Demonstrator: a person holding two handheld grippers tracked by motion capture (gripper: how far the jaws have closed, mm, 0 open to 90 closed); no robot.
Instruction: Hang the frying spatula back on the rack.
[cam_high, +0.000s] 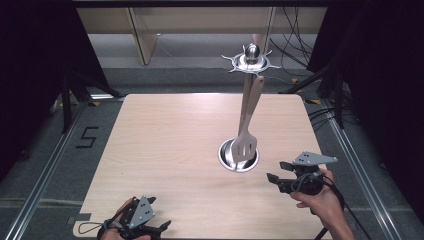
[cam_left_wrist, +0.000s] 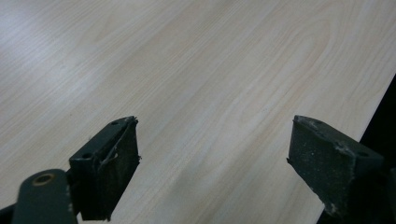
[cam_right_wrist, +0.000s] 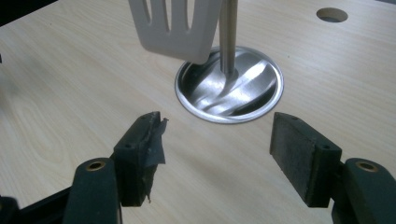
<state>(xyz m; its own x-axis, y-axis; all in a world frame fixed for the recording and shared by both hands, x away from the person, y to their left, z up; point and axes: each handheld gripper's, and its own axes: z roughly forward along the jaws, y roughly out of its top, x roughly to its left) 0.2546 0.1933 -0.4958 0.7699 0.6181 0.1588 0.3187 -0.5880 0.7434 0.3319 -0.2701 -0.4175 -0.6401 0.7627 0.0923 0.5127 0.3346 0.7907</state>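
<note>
Pale beige slotted spatula (cam_right_wrist: 175, 25) hangs just ahead of the right gripper (cam_right_wrist: 219, 140), whose jaws are matt black with dusty grey pads. Shiny silver stand (cam_high: 251, 59) rises from a mirror-bright round base (cam_right_wrist: 254, 100) beyond those jaws. Light wood-grain table (cam_left_wrist: 196, 70), with fine tan streaks, lies under the black left gripper (cam_left_wrist: 212, 158). Grey plate (cam_high: 312, 159) tops the right gripper.
</note>
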